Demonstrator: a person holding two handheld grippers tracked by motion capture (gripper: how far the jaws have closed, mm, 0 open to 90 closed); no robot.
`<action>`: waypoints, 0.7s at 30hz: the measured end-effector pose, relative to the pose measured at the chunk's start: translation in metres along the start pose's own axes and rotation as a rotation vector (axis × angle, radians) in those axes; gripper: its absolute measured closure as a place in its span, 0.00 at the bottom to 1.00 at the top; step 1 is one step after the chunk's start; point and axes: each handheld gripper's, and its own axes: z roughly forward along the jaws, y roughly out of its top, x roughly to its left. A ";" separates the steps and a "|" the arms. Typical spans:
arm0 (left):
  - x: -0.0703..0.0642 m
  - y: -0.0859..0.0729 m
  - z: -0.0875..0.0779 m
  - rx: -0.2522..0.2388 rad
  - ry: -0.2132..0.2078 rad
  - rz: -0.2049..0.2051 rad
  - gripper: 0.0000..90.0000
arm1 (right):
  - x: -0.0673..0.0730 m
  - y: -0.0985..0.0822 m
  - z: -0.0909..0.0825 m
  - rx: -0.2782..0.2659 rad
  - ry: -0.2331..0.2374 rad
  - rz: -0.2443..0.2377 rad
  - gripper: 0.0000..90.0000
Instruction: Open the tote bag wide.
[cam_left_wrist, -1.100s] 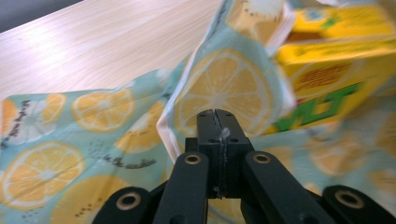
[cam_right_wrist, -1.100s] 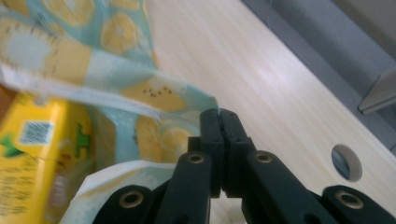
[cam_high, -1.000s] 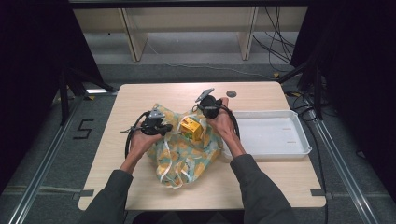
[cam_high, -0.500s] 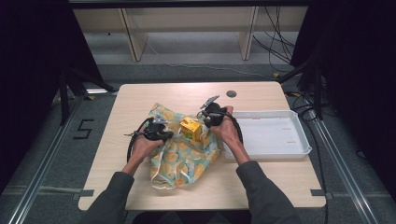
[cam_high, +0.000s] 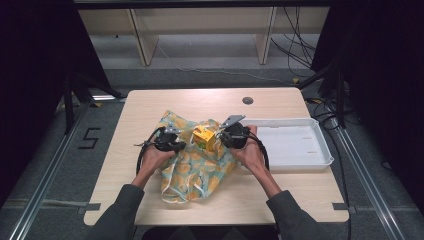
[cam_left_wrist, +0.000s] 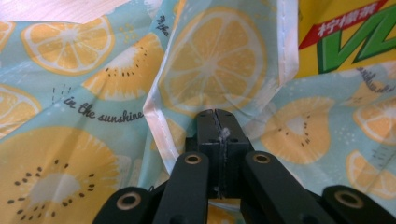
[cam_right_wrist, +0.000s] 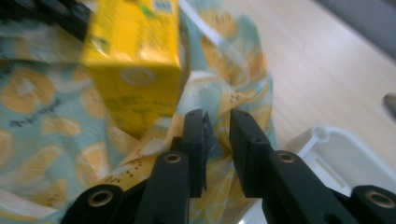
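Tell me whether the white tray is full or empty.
Empty. The white tray shows a bare floor in the high view; the yellow carton sits apart from it, on the lemon-print cloth.

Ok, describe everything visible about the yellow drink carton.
The yellow cardboard drink carton is a small box with green lettering, a red band of Chinese characters and fine print on its sides. It stands tilted in the crumpled pale-blue fabric bag printed with lemon slices, near the middle of the wooden table. Fabric folds lie against its lower sides; neither tool touches it.
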 end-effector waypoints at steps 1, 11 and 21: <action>0.001 -0.001 -0.001 -0.004 0.008 -0.001 0.99 | 0.000 -0.001 0.005 0.009 -0.001 0.010 0.91; 0.016 -0.010 -0.007 0.014 0.035 -0.034 0.99 | -0.001 -0.010 0.035 0.164 0.038 0.017 0.96; 0.031 -0.019 -0.016 0.006 0.060 -0.084 0.99 | 0.001 -0.015 0.041 0.213 0.063 0.056 0.96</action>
